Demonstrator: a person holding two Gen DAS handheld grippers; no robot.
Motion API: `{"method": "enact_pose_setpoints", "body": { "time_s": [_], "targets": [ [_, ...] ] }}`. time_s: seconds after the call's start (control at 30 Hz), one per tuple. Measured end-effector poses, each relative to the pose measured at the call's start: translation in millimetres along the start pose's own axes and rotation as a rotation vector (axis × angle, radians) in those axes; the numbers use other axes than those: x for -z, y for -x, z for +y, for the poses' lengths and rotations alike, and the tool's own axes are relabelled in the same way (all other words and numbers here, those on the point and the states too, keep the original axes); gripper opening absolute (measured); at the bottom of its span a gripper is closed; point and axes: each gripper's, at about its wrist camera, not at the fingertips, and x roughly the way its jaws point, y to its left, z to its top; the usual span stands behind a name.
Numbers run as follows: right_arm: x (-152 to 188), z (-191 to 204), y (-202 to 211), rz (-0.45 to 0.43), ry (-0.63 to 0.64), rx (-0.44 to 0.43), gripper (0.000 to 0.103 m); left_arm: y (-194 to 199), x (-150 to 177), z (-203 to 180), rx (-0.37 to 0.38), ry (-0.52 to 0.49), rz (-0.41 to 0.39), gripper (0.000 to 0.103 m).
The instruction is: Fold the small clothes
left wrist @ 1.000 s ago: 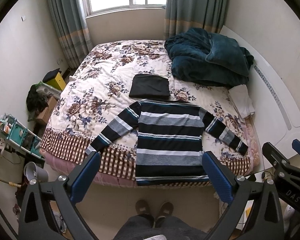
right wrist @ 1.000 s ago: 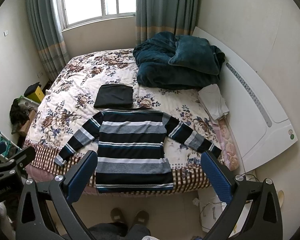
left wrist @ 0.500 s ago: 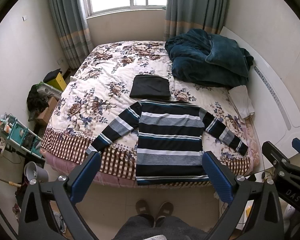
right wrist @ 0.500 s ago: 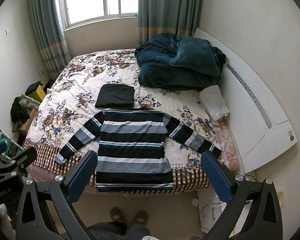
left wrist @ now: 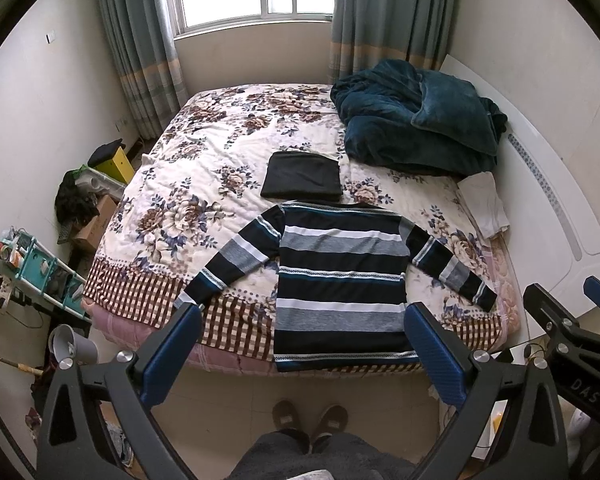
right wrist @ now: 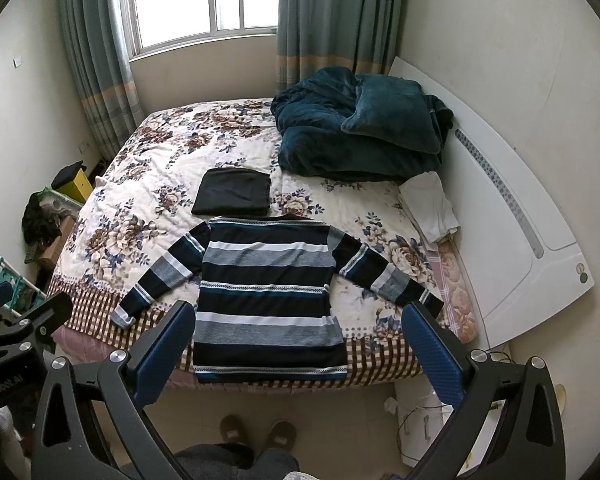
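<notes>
Striped sweater (left wrist: 340, 280), one, lies flat on the bed (left wrist: 204, 184) beside one folded black garment (left wrist: 302, 176); both tools, left tool (left wrist: 300, 344) and right tool (right wrist: 298, 340), released.

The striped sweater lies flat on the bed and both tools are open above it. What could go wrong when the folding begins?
1. The striped sweater has its hem at the bed edge; a pull toward the person may drag it off to the floor.
2. The folded black garment lies right at the collar, so a fold toward it could disturb it.
3. The left tool and right tool may pinch the floral bedcover along with a sleeve.
</notes>
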Motion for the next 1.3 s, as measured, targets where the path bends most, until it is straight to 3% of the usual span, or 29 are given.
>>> {"method": "enact_pose_setpoints", "body": {
  "time_s": [0.73,0.9,1.07,1.3],
  "targets": [
    [5,2,-2,-0.003,0.003,0.000,0.103,1,4,0,0.001,-0.001,-0.005,0.103],
    [5,2,-2,-0.001,-0.010,0.004,0.103,-4,0,4,-0.011,0.002,-0.037,0.103],
    [-5,5,-14,0.003,-0.059,0.042,0.103,-44,-18,16,-0.068,0.003,-0.103,0.103],
    [-19,-11,-91,0.037,-0.171,0.186,0.103,-123,-38,6,-0.044,-0.081,-0.031,0.103]
  ]
}}
